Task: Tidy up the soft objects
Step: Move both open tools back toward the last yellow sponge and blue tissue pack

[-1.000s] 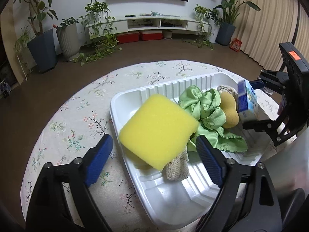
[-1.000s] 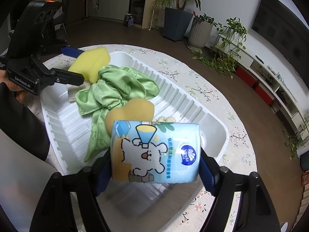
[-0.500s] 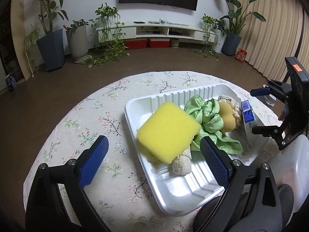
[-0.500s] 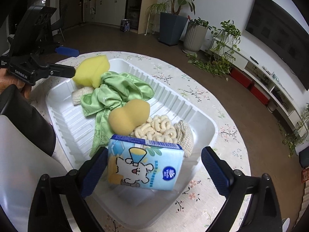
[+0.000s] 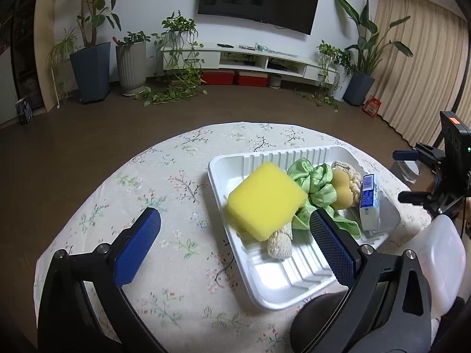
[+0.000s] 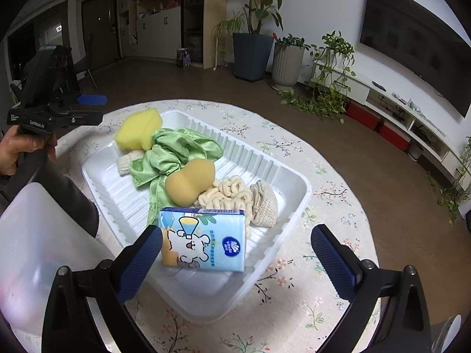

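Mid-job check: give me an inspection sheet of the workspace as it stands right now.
Surface: round table with floral cloth.
Job's things: white ribbed plastic tray holds yellow block sponge, green satin cloth, tan gourd-shaped sponge, cream looped scrubber, knitted pad, blue tissue pack.
Clutter: translucent plastic container beside tray.
Grippers: left gripper and right gripper opening, nothing gripped.
Cables: nothing seen.
Surroundings: potted plants, wall television, curtain.

Both claws released: sponge [image 5: 266, 198] and tissue pack [image 6: 203, 239] now lie in tray [image 6: 282, 176].
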Tool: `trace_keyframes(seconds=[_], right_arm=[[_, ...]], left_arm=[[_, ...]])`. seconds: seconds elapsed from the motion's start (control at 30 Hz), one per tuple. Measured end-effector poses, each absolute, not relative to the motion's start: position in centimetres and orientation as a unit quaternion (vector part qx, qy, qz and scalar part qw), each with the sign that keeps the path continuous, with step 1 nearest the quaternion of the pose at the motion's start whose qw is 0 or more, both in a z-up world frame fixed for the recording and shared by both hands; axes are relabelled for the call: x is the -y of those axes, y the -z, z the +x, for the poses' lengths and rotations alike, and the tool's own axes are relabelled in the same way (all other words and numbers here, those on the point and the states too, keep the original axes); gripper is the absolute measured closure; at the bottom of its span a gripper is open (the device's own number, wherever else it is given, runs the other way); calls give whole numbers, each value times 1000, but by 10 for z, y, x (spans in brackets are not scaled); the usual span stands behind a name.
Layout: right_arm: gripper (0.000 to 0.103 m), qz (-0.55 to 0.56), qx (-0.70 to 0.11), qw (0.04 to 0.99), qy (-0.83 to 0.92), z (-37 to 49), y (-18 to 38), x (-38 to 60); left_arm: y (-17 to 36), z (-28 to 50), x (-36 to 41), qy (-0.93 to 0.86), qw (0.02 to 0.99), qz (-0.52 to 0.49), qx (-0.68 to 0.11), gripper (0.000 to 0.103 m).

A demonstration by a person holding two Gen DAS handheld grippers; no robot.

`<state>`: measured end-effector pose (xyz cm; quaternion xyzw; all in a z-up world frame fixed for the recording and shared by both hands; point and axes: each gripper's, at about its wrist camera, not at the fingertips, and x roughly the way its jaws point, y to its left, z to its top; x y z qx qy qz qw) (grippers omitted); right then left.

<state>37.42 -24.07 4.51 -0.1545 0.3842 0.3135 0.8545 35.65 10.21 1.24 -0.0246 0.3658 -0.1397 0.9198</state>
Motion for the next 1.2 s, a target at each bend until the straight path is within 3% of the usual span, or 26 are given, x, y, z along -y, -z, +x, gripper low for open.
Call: trace_keyframes(seconds=[0.43, 0.77, 1.2], right_arm=[[0, -72, -386, 885, -249, 337, -59, 299], [0, -11, -421, 888, -186, 242, -47, 329], [0, 11, -452, 868, -205, 111, -22, 272]], left_arm=[[-13, 272, -121, 86, 929, -50, -356, 0], [-5, 175, -103, 91, 925, -73, -362, 0], [13, 69, -29, 168, 914, -86, -360, 0]])
